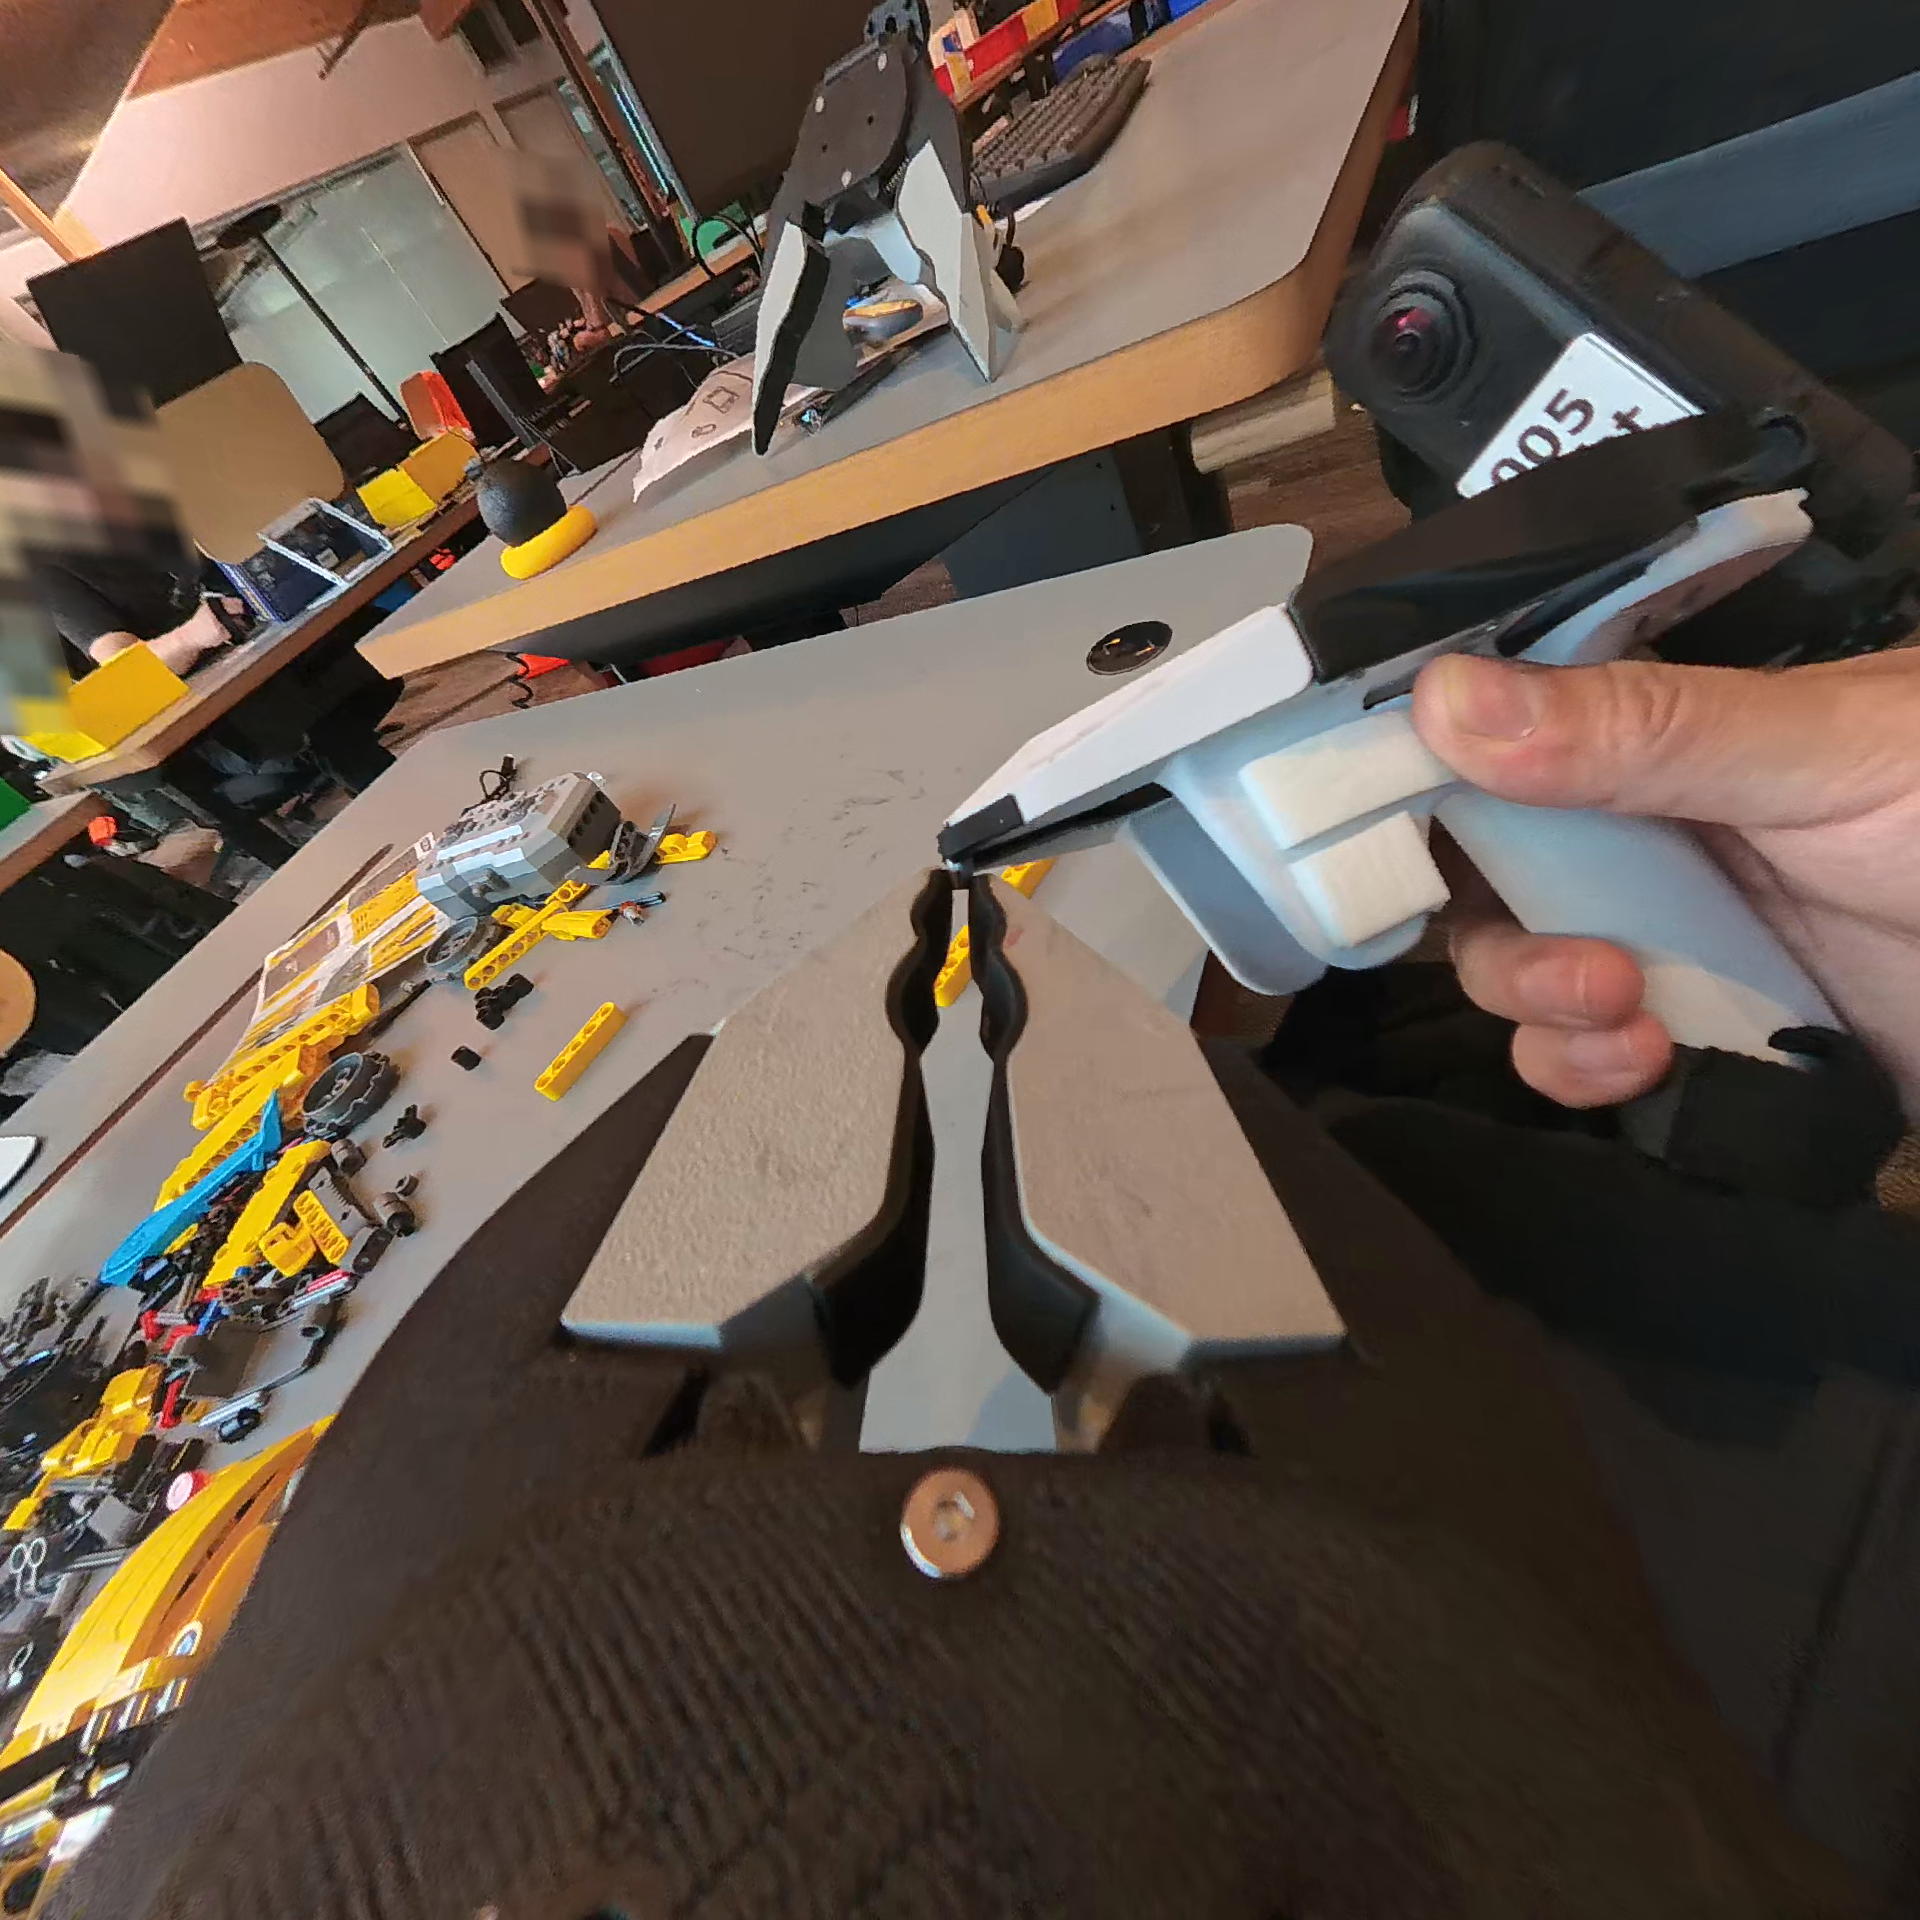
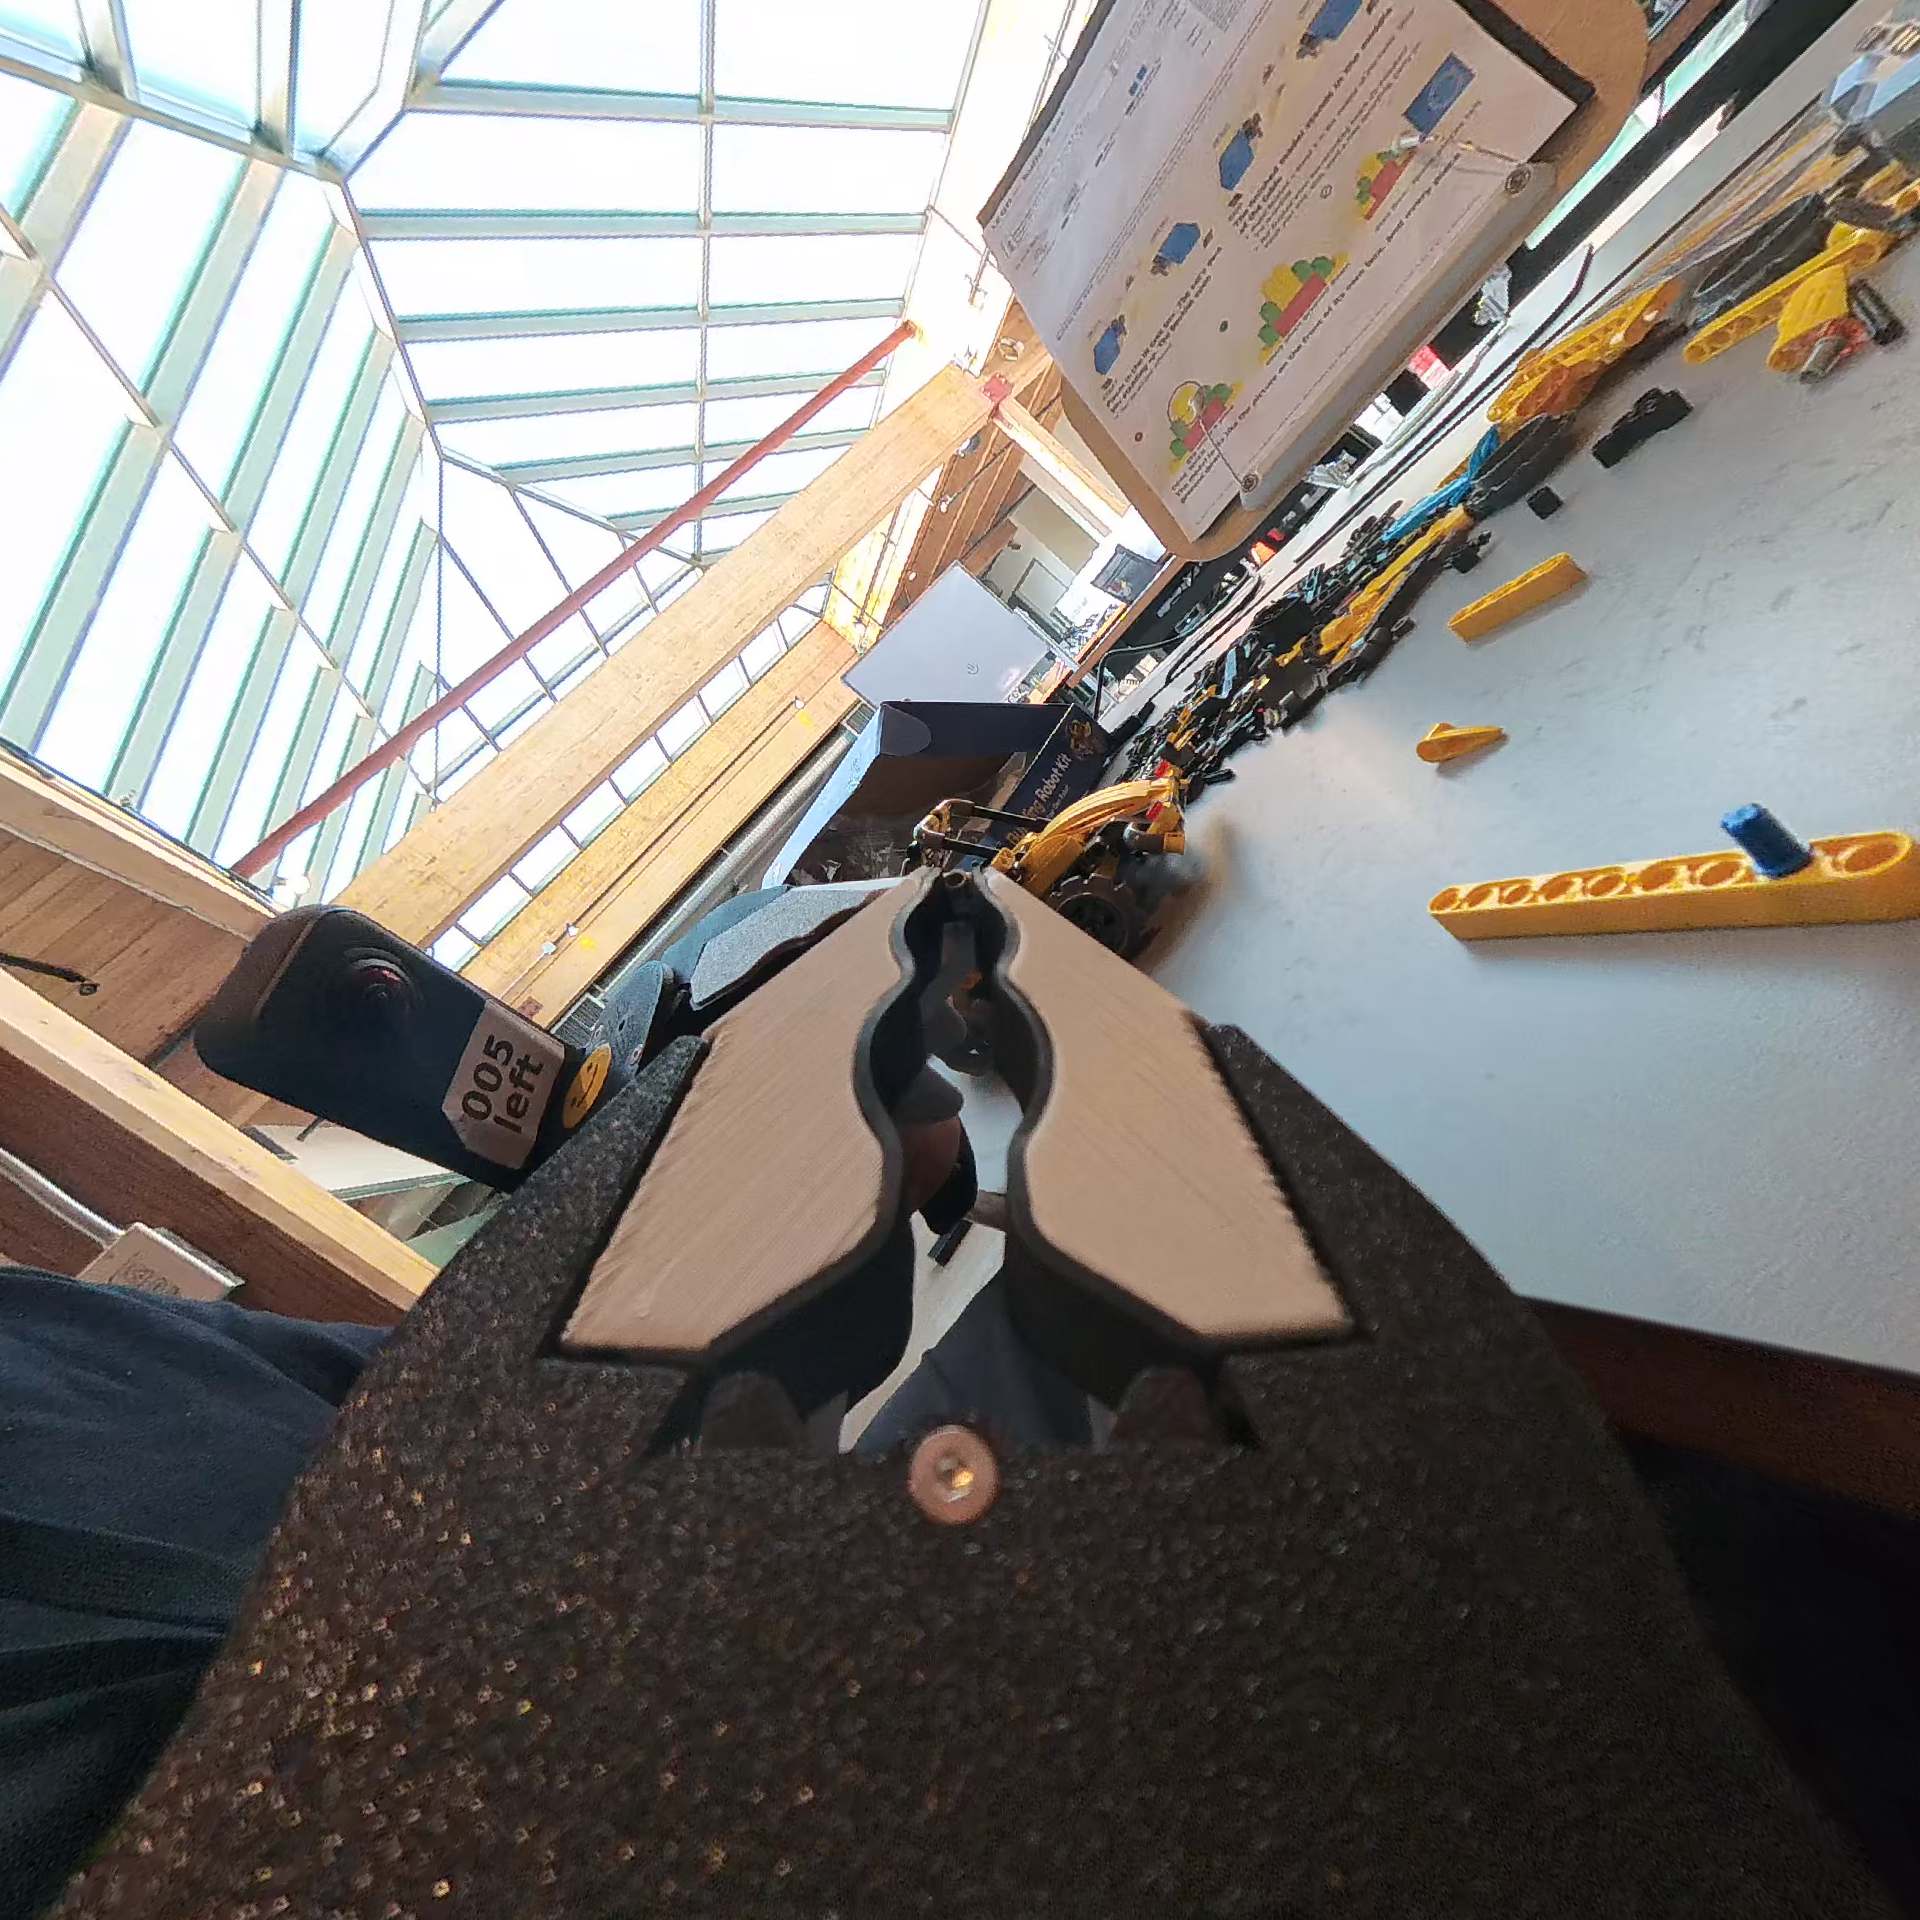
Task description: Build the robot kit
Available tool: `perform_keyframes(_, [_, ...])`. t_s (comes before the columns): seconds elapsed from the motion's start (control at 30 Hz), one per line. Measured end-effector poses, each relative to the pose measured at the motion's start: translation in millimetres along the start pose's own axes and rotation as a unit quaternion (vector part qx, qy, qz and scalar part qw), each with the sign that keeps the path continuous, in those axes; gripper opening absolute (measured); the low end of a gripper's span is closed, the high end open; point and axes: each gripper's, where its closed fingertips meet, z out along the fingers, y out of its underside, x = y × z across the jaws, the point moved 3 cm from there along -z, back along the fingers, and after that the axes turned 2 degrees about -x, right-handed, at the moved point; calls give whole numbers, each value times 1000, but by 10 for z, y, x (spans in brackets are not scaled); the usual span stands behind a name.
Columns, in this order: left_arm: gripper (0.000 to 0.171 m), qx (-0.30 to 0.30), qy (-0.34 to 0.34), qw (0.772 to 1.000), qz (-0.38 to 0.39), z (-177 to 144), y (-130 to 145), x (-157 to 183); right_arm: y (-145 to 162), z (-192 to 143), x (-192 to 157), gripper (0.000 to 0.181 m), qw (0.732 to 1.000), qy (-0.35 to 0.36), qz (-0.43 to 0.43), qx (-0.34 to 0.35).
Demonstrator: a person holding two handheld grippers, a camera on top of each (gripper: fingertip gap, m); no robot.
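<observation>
My left gripper (image 1: 961,885) is held over the grey table (image 1: 831,748), its jaws almost together on what looks like a small dark part. The part is too small to identify. My right gripper (image 1: 954,847), held by a hand (image 1: 1662,831), comes in from the right and its shut tip meets the left tips. In the right wrist view the right gripper (image 2: 952,883) pinches a small dark part at its tips. The left gripper's body (image 2: 727,935) and camera (image 2: 353,997) sit just behind it. A long yellow beam (image 2: 1662,894) with a blue pin (image 2: 1766,836) lies nearby on the table.
Several loose yellow, black and blue building parts (image 1: 260,1195) cover the table's left side, with a grey block (image 1: 520,842), a booklet (image 1: 322,945) and a short yellow beam (image 1: 582,1049). A yellow vehicle model (image 2: 1091,842), a box (image 2: 935,769) and an instruction board (image 2: 1278,208) stand beyond. The table edge (image 2: 1662,1340) is close. Left and right tips are no more than a few centimetres apart.
</observation>
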Motion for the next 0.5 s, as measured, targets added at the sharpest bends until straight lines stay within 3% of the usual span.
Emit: perform_keyframes(0.5, [0,-3,11,1000,-25,22,59,25,36,-12,51,4,1000,15,-4,-2])
